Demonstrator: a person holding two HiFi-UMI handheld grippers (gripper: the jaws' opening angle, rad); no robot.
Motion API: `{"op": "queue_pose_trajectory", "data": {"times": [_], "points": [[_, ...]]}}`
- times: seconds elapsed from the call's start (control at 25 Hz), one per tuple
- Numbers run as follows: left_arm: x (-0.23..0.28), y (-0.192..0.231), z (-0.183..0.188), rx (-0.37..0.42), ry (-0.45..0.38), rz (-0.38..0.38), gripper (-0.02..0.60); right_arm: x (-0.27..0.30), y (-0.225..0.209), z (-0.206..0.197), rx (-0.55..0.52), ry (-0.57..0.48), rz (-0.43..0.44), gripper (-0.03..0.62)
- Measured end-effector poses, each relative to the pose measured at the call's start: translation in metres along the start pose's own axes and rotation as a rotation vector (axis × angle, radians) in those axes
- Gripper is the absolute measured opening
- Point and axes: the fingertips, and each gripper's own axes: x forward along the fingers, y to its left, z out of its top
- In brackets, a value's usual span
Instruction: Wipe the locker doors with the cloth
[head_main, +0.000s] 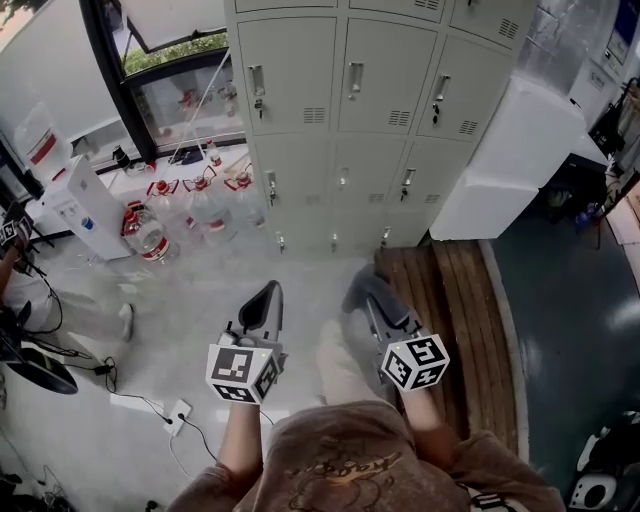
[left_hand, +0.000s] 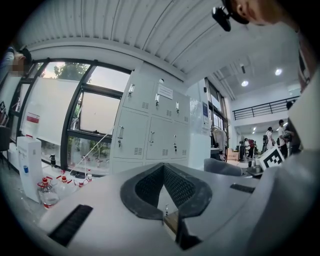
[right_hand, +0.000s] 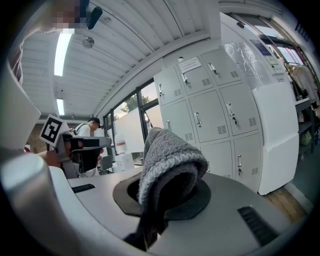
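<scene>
The pale grey lockers (head_main: 350, 100) stand ahead, their doors shut, each with a small handle and vent; they also show in the left gripper view (left_hand: 150, 130) and the right gripper view (right_hand: 210, 110). My right gripper (head_main: 372, 300) is shut on a folded grey cloth (head_main: 362, 287), which bulges up out of the jaws (right_hand: 167, 165). My left gripper (head_main: 266, 298) is held beside it at the same height, its dark pads meeting at the tips with nothing between them (left_hand: 163, 167). Both grippers are well short of the lockers, over the floor.
Several large water bottles (head_main: 190, 210) and a white water dispenser (head_main: 75, 205) stand left of the lockers under a window. A tall white cabinet (head_main: 510, 165) flanks them on the right. Wooden boards (head_main: 450, 290) lie below right. A power strip (head_main: 175, 412) and cables lie on the floor. A person (head_main: 20, 290) sits far left.
</scene>
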Motion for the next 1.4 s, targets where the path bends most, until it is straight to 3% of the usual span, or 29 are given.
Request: {"op": "queue_pose_trajectory", "data": {"times": [0.52,1.4], "points": [[0.071,0.065,0.001,0.004,0.005,0.040,0.002,0.103,-0.025,0.014,0.005,-0.010,0.050,0.034],[0.243,0.193,0.061,-0.025,-0.030,0.147,0.001,0.324,-0.081,0.098,-0.024,0.014,0.209,0.034]]}}
